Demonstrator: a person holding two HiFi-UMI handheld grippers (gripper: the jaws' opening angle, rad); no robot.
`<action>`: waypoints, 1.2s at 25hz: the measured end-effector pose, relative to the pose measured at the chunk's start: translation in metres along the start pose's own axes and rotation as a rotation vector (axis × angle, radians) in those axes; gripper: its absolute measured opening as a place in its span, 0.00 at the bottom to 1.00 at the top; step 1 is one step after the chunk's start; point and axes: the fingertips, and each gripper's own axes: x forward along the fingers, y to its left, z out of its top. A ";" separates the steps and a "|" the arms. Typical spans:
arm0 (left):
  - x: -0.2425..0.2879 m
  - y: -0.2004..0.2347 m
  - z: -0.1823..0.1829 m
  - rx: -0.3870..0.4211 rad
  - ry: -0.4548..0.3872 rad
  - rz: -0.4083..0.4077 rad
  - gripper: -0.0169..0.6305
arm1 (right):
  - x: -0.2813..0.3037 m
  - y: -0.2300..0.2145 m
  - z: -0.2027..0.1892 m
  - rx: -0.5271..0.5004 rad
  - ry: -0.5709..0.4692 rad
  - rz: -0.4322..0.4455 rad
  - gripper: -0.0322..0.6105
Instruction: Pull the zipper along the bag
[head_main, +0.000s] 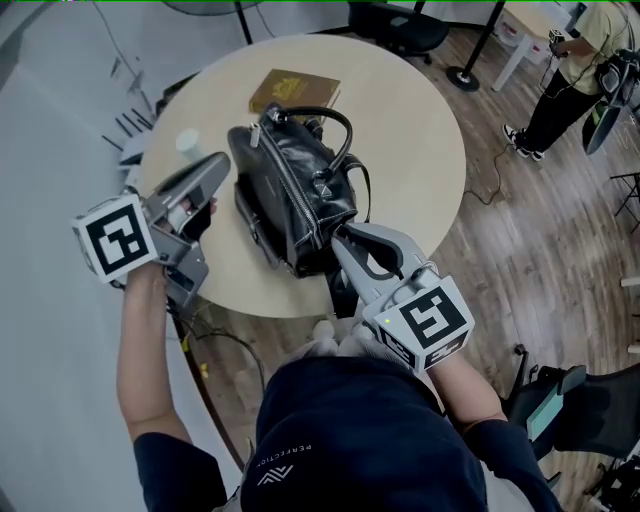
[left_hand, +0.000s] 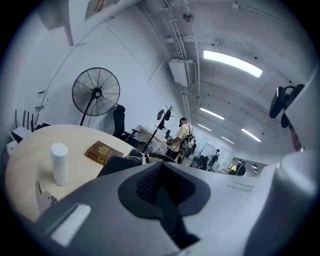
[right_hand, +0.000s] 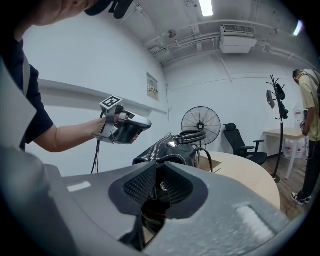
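Left gripper (head_main: 222, 165) is hovering nearly level just beside the black bag (head_main: 300, 175), jaws pressed together on nothing, forearm stretching over the round table (head_main: 420, 130) edge. Right gripper (head_main: 346, 241) is reaching in low, pinching the bag's near end below its zipper (head_main: 298, 200).

In the head view my right gripper (head_main: 345, 243) covers the near end of the bag (head_main: 295, 195) at centre frame. The person (head_main: 588, 35) at upper right is cut by the edge. I can't read the book (head_main: 293, 90) cover; too small.
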 end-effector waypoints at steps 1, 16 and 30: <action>-0.003 0.000 -0.005 0.013 -0.003 0.016 0.05 | -0.001 -0.001 0.001 0.001 0.000 0.000 0.13; -0.028 -0.006 -0.051 0.264 -0.164 0.251 0.05 | -0.008 -0.011 0.009 0.039 -0.029 -0.022 0.05; -0.056 0.009 -0.086 0.215 -0.207 0.357 0.05 | -0.019 -0.025 0.015 0.110 -0.051 -0.034 0.05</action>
